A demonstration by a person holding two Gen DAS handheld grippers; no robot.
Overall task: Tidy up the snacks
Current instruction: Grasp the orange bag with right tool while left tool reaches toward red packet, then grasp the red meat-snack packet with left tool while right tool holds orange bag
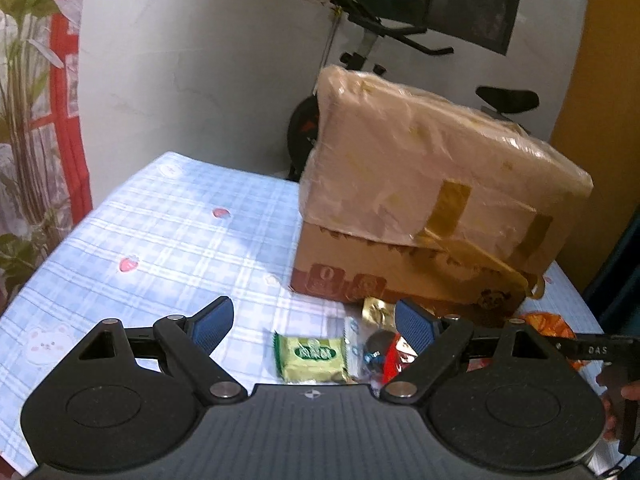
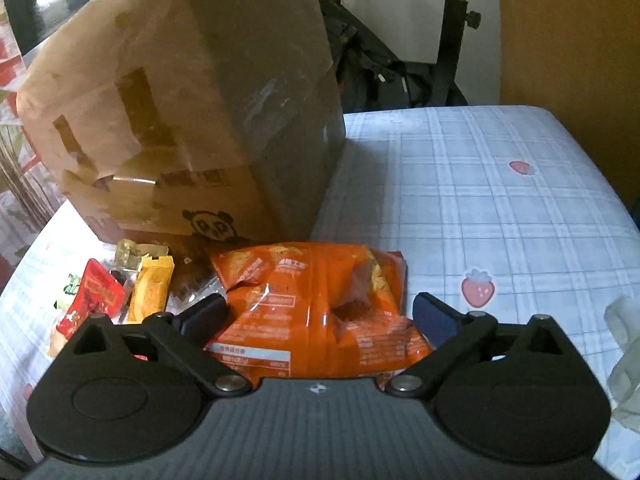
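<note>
A pile of snacks lies on the blue checked tablecloth [image 1: 160,220] in front of a taped cardboard box [image 1: 400,272]. My left gripper [image 1: 314,326] is open, hanging just above a green packet [image 1: 310,358], with a clear white packet [image 1: 352,344], a red packet [image 1: 400,356] and a gold wrapper [image 1: 376,308] beside it. My right gripper [image 2: 320,316] is open with a big orange crisp bag [image 2: 320,300] lying between its fingers, a gap showing at the right finger. To its left lie a yellow packet [image 2: 152,288], the red packet [image 2: 96,296] and the gold wrapper [image 2: 130,254].
The cardboard box [image 2: 180,120] stands tall right behind the snacks. An exercise bike [image 1: 400,40] is behind the table, and a plant [image 1: 24,80] is at the left. A crumpled clear plastic bag [image 2: 624,360] lies at the right edge. Bare tablecloth [image 2: 480,200] stretches right of the box.
</note>
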